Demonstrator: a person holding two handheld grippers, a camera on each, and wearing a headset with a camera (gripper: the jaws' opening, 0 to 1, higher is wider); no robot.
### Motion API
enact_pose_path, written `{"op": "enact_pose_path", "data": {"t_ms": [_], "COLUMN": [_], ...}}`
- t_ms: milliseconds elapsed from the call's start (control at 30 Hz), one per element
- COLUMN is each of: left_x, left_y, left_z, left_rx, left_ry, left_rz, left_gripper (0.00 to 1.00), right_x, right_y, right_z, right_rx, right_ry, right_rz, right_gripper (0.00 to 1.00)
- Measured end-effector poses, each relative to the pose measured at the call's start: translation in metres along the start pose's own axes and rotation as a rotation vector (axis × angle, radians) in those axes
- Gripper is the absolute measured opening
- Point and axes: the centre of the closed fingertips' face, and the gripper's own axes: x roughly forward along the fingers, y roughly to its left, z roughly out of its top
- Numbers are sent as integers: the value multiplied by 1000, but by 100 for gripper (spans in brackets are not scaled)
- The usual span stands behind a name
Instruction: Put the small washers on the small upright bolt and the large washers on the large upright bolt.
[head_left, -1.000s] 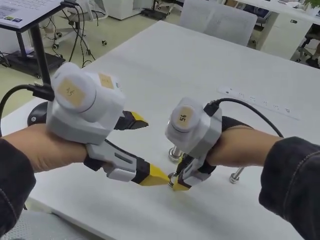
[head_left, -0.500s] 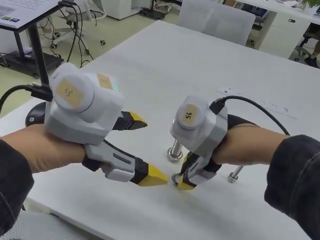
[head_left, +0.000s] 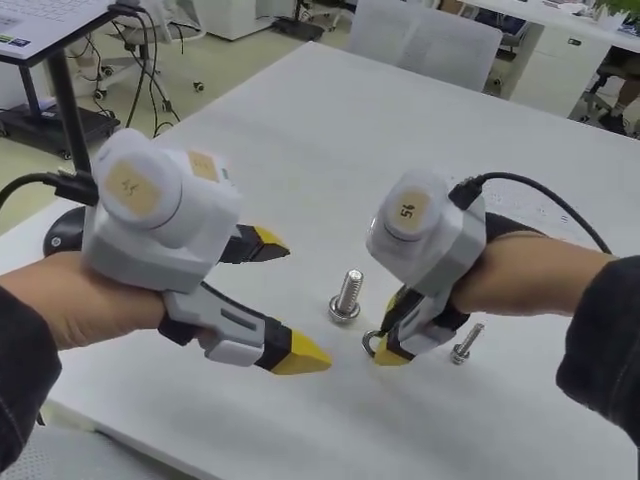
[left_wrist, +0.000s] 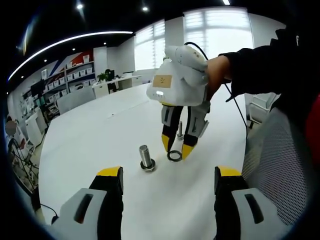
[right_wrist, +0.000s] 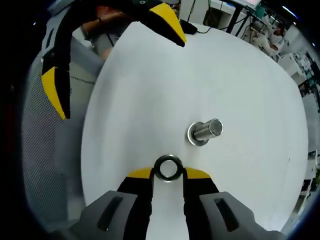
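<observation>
Right gripper (head_left: 378, 350) is pinched narrow on a dark steel ring washer (right_wrist: 168, 157), yellow tips on either side of its rim. The jaws point down at the white tabletop (head_left: 400, 150), so the ring sits roughly level, hole facing down. We cannot tell whether it is clear of the surface. The large threaded steel bolt (head_left: 345, 297) stands head down with its shank upright, so its long axis is vertical. In the head view it is near the washer but apart from it, at about 11 o'clock; in the right gripper view it is at about 2 o'clock. The small steel bolt (head_left: 466, 343) stands at 3 o'clock from the same tips, just behind the gripper body. By its bore, we judge the ring fits the large bolt. The coming move would then be to lift it above the shank top, shift it toward 11 o'clock and centre the hole before lowering. Left gripper (head_left: 285, 297) is spread wide and empty at the bolt's 9 o'clock, farther from the bolt than the right.
</observation>
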Motion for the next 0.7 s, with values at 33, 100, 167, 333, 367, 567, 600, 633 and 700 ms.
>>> {"op": "enact_pose_path", "data": {"t_ms": [33,100,167,333,367,567,600,633,700], "left_x": [0,0,0,-1,-1,-2,-3,-3,-4], "left_y": [0,0,0,-1,-1,0,1,0,0], "left_z": [0,0,0,0,0,0,0,0,1], "left_rx": [0,1,1,1,0,-4,-5,-7,-12], "left_ry": [0,0,-1,-1,-2,-5,-6,-9,-13], "left_rz": [0,0,-1,0,0,5,6,5,4], "left_gripper": [74,74,74,74,74,74,74,74,74], "right_x": [-2,-8,-13,-27,-31,-41,-41,-42,-43], "right_y": [-1,-2,-4,-12,-15,-21,-22,-22,-23], "right_z": [0,-1,-1,5,8,22,24,28,33], "right_rx": [3,7,6,-11,-15,-37,-42,-47,-58], "right_ry": [-3,-6,-6,-11,-16,-36,-37,-38,-39], "right_rz": [-2,-8,-17,-46,-53,-74,-76,-78,-79], "right_gripper": [24,24,24,24,24,24,24,24,24]}}
